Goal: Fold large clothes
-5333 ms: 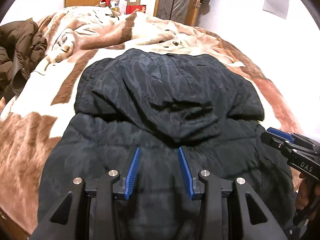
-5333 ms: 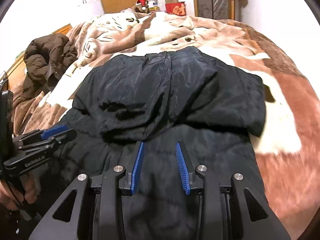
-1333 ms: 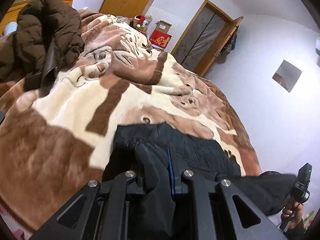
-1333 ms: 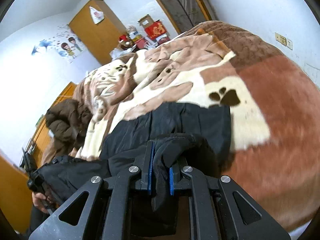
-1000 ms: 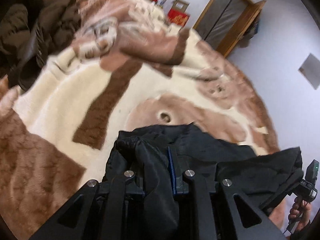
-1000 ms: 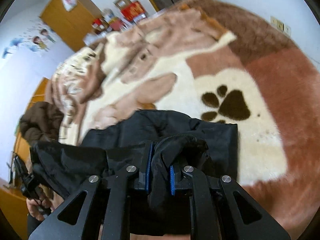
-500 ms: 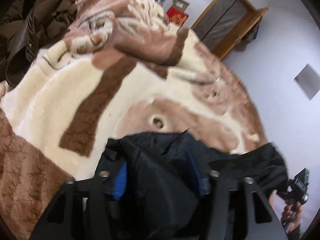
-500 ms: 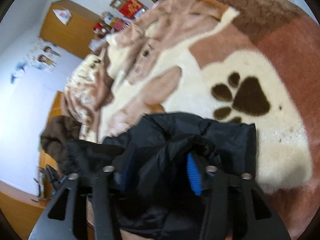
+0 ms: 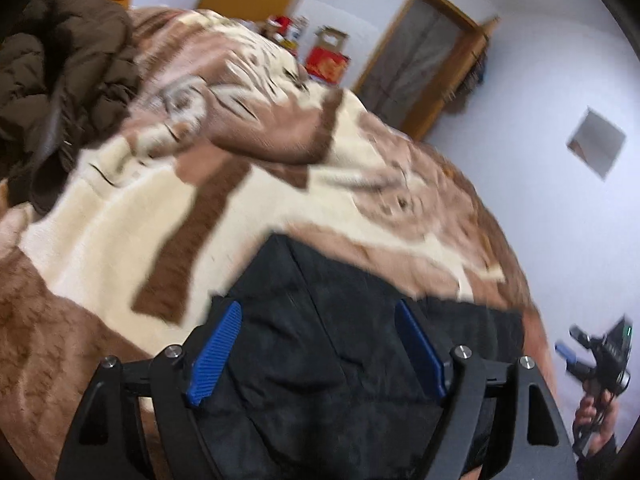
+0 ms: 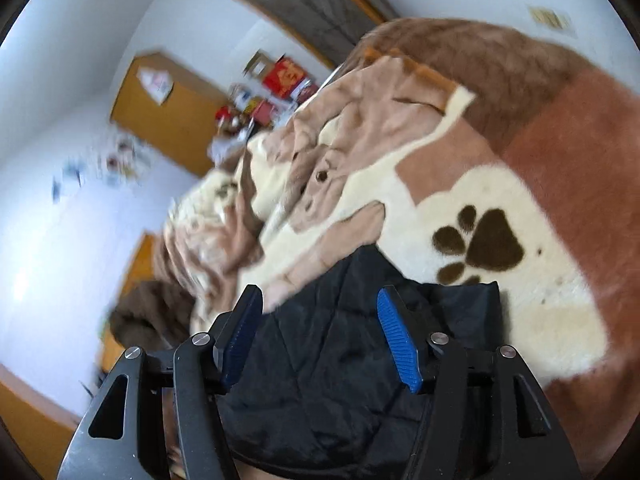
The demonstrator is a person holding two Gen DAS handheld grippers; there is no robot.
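Observation:
A black quilted jacket [image 9: 332,364] lies folded over on the brown and cream blanket [image 9: 132,216]. It also shows in the right wrist view [image 10: 340,364]. My left gripper [image 9: 320,356] is open and empty, just above the jacket's left part. My right gripper [image 10: 320,336] is open and empty above the jacket's right part. The right gripper also shows at the far right of the left wrist view [image 9: 592,360], held in a hand, clear of the jacket.
A brown puffy coat [image 9: 52,84] is heaped at the bed's left side; it also shows in the right wrist view [image 10: 148,316]. The blanket [image 10: 500,200] is rumpled toward the far end. A door [image 9: 416,64], red boxes [image 9: 328,64] and a wooden wardrobe [image 10: 172,108] stand beyond the bed.
Both grippers were shut on the jacket's edge a second ago, carrying it forward over itself. Both have opened wide and let go, and the jacket now lies folded on the blanket.

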